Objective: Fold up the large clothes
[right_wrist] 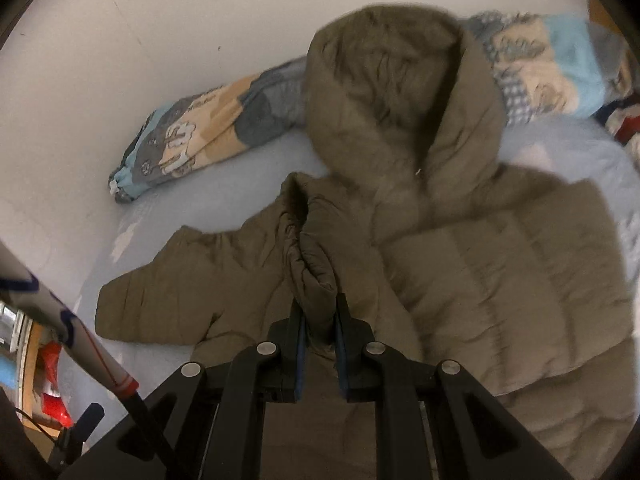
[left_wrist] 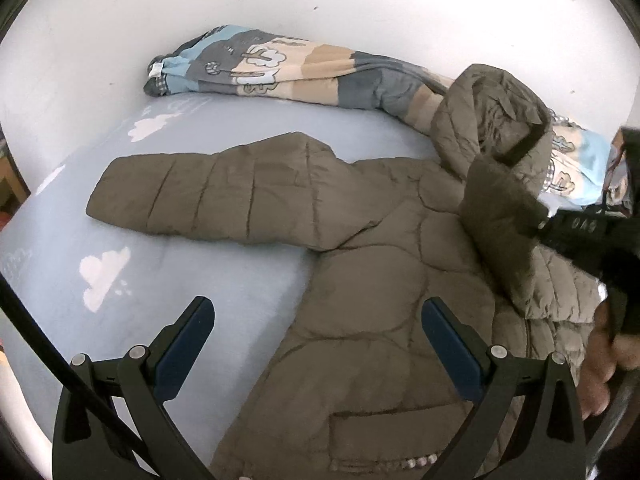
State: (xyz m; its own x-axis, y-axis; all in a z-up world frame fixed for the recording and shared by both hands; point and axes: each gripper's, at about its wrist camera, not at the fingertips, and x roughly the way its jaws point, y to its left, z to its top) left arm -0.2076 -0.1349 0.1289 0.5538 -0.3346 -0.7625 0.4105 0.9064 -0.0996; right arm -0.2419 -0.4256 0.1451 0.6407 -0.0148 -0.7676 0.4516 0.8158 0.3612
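An olive-brown quilted hooded jacket (left_wrist: 360,248) lies on a pale blue bed sheet (left_wrist: 200,280). Its left sleeve (left_wrist: 200,196) stretches out flat to the left. Its hood (left_wrist: 492,120) lies up against the rolled quilt. My left gripper (left_wrist: 316,320) is open and empty above the jacket's lower body. My right gripper (right_wrist: 320,312) is shut on the jacket's other sleeve (right_wrist: 316,264) and holds it lifted over the jacket body (right_wrist: 500,280). The right gripper also shows in the left wrist view (left_wrist: 556,228), gripping the raised sleeve.
A rolled patterned quilt (left_wrist: 280,68) lies along the white wall (left_wrist: 320,0) behind the jacket. The bed's left edge (left_wrist: 24,208) drops off to the floor. A white pole (right_wrist: 60,312) and red items (right_wrist: 52,384) stand left of the bed.
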